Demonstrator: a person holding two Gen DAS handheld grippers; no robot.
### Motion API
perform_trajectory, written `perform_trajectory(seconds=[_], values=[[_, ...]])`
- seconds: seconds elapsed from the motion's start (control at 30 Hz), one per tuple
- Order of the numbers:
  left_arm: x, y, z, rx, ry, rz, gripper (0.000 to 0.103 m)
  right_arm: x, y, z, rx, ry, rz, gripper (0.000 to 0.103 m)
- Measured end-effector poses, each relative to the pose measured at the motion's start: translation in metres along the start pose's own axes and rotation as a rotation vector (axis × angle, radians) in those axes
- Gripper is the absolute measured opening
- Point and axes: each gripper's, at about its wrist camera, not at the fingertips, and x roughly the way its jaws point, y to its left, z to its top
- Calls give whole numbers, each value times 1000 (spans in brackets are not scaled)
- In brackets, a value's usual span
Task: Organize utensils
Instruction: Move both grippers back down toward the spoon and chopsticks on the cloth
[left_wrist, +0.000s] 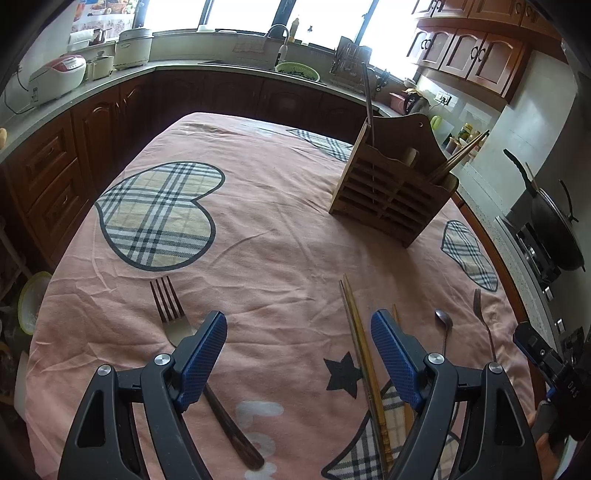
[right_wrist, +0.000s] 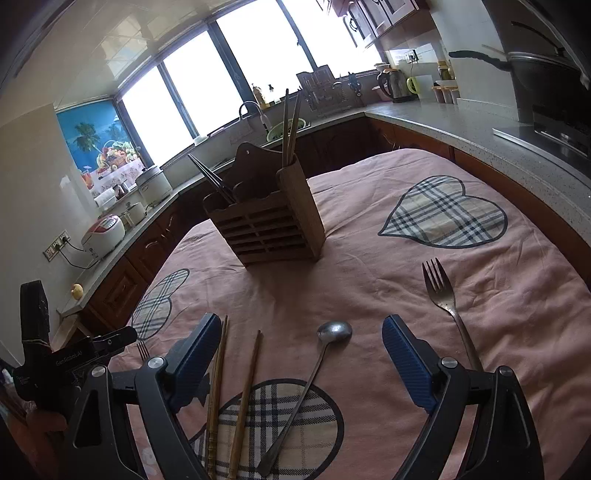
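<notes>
A slatted wooden utensil holder (left_wrist: 391, 192) (right_wrist: 266, 225) stands on the pink cloth with chopsticks and a thin metal handle in it. My left gripper (left_wrist: 298, 325) hovers open over bare cloth. A dark-handled fork (left_wrist: 173, 317) lies partly under its left finger, and a pair of wooden chopsticks (left_wrist: 356, 339) lies beside its right finger. My right gripper (right_wrist: 301, 328) is open above a metal spoon (right_wrist: 334, 330), whose bowl lies between the fingers without touching them. Chopsticks (right_wrist: 251, 369) lie by its left finger and a steel fork (right_wrist: 441, 291) lies outside its right finger.
The table wears a pink cloth (left_wrist: 277, 240) with plaid hearts. A kitchen counter (right_wrist: 461, 122) wraps around it, with a rice cooker (left_wrist: 59, 75), a sink, a kettle and a black pan (left_wrist: 557, 229) on the stove. The right gripper's body (left_wrist: 546, 358) shows at the left wrist view's edge.
</notes>
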Motion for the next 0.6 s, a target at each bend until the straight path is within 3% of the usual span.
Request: perform_trajectory(seconds=[0.6], values=[[31,-14,-5,38,77,8,79,22,-1,-19,-29,95,-18,88]])
